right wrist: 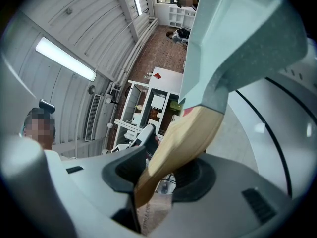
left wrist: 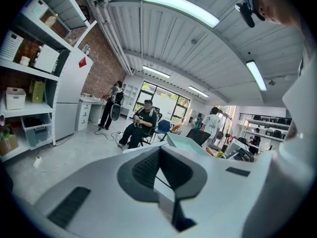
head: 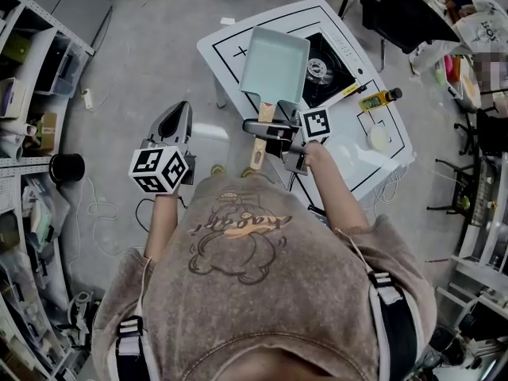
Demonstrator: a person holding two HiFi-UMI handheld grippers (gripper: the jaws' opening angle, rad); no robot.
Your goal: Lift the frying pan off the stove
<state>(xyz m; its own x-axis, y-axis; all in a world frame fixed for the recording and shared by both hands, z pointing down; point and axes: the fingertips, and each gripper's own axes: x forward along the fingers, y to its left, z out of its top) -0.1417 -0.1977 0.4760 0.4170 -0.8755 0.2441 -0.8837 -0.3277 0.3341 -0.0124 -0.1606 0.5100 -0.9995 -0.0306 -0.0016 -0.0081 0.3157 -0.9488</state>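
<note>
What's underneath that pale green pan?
From the head view, the pan, held by its wooden handle in the right gripper, covers part of the white table and the left edge of the stove. The burner beside it shows bare; whatever lies directly beneath is hidden.

Head view steeply down; gripper views along jaws; all share pan (head: 274, 63).

We look into a research lab or workshop rather than a home kitchen: bare concrete floor (head: 143, 62) strewn with cables (head: 97, 206), metal shelving (head: 32, 62) packed with bins, a white tabletop (head: 226, 46) marked with black outlines and carrying a portable stove (head: 327, 71), strip lights (left wrist: 178, 6) under a corrugated ceiling, and a brick wall (left wrist: 104, 71).
</note>
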